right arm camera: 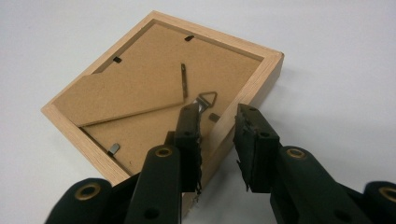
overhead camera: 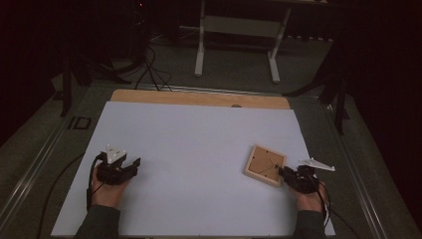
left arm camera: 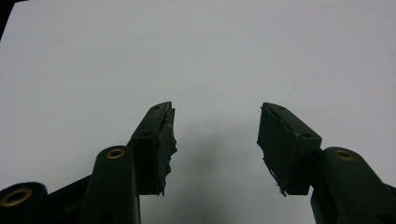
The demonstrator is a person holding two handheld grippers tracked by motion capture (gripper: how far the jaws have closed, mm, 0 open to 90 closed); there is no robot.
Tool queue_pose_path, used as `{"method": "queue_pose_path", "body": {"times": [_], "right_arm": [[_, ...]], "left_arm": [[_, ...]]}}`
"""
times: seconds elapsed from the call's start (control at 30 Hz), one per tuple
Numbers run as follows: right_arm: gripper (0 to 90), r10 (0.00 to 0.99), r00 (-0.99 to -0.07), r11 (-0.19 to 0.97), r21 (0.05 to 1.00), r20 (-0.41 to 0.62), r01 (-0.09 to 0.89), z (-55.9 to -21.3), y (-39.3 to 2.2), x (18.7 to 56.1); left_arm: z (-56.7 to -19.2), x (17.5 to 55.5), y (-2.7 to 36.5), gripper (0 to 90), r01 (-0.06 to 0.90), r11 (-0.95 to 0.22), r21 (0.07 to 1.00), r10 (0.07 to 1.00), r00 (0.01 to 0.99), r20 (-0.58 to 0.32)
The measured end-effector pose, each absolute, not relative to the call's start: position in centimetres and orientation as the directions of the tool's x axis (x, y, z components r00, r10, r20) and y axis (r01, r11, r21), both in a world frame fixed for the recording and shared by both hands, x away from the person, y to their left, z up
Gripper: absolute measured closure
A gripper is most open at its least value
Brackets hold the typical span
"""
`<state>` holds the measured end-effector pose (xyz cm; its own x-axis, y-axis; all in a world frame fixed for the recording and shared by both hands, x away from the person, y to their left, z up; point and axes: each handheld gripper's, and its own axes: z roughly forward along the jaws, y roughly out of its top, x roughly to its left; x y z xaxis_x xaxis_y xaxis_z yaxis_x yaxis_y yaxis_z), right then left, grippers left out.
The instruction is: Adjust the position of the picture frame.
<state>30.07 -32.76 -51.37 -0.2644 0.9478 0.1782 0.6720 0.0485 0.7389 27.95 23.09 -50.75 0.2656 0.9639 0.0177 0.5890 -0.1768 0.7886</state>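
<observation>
A small wooden picture frame [overhead camera: 265,165] lies face down on the white sheet, at the right. In the right gripper view its brown backing [right arm camera: 140,93], folded stand and metal hanger [right arm camera: 208,99] face up. My right gripper [overhead camera: 282,172] sits at the frame's near corner. It straddles the wooden rim [right arm camera: 219,126], one jaw over the backing and the other outside it; the right gripper [right arm camera: 217,114] is open, with a gap showing beside the rim. At the left of the sheet my left gripper [overhead camera: 133,166] rests in the hand. The left gripper [left arm camera: 215,109] stands open over bare sheet.
The white sheet [overhead camera: 199,149] covers most of a wooden tabletop [overhead camera: 199,98], whose far edge shows. A metal rail [overhead camera: 45,149] runs along the left side. Beyond the table stand a white desk frame [overhead camera: 239,30] and floor cables [overhead camera: 149,69].
</observation>
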Motion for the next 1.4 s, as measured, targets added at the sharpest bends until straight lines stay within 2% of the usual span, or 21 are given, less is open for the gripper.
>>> {"method": "queue_pose_path", "body": {"times": [0.43,1.4], "right_arm": [[69.6,0.928,-0.351,0.146,0.747,0.123,0.648,-51.4,-29.9,30.4],[69.6,0.873,-0.486,0.282,0.763,0.048,0.582,-51.5,-23.2,31.8]], "left_arm": [[-50.5,27.8,22.7,46.1,0.579,-0.179,0.796,0.959,0.283,0.01],[-50.5,27.9,21.4,49.6,0.559,-0.239,0.794,0.939,0.34,0.043]]}}
